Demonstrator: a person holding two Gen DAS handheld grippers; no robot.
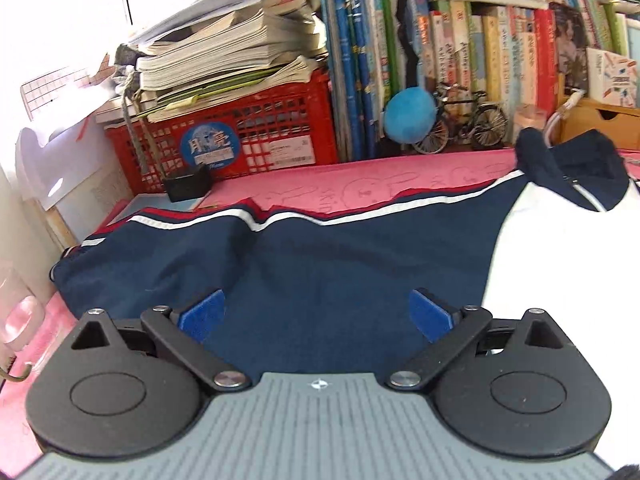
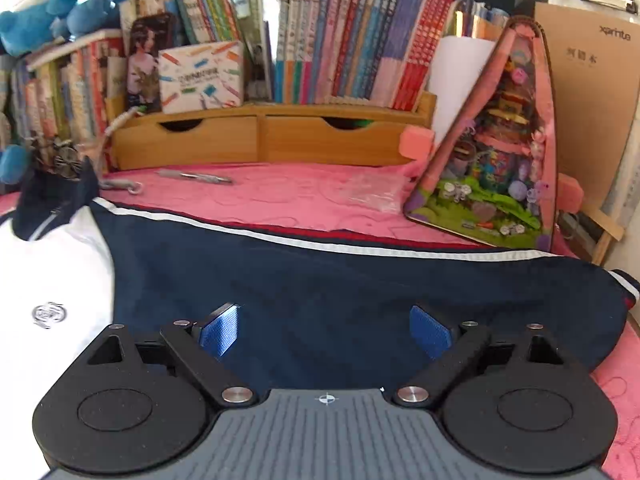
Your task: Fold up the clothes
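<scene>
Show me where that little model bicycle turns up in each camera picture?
Left wrist view: the model bicycle stands upper right of centre, before the books.
Right wrist view: model bicycle at the far left edge, partly hidden.
Shared landmark: the navy collar just below it.

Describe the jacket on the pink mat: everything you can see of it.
The jacket lies spread flat, front up, on the pink mat. White body with a small round chest emblem, navy sleeves stretched to both sides, white and red stripes along their far edges, navy collar raised. It looks like sports knit. Neither open claw touches it.
</scene>
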